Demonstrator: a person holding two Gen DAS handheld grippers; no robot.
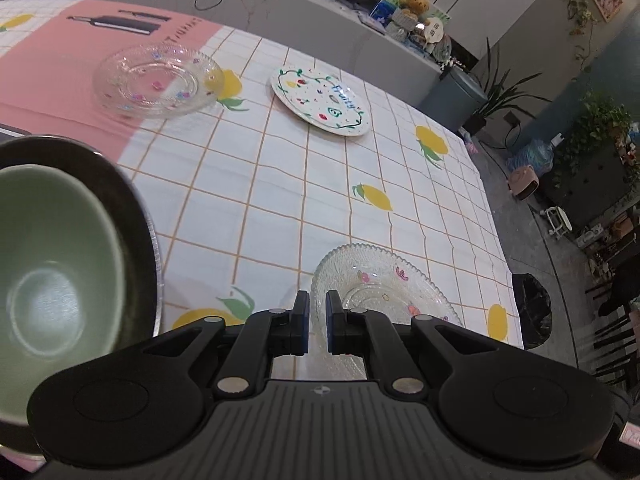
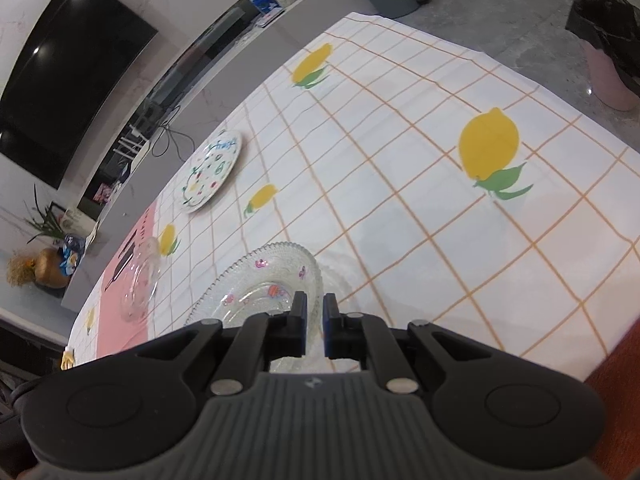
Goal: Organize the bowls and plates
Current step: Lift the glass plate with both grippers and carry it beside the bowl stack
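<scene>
My left gripper (image 1: 317,307) is shut on the left rim of a clear glass plate (image 1: 384,292) with small flower prints, near the table's front. My right gripper (image 2: 315,307) is shut on the same glass plate (image 2: 264,284), on its right rim. A second clear glass plate (image 1: 158,78) lies on the pink part of the cloth; it also shows in the right wrist view (image 2: 140,284). A white plate with painted fruit (image 1: 320,100) lies at the far middle, seen also from the right (image 2: 212,170). A green bowl (image 1: 52,264) sits inside a dark bowl (image 1: 132,216) at my left.
The table carries a white checked cloth with lemons (image 1: 280,200). Its right edge (image 1: 496,240) drops to the floor, where a pink bin with a black bag (image 2: 608,48) stands. A grey counter (image 1: 320,20) runs behind the table.
</scene>
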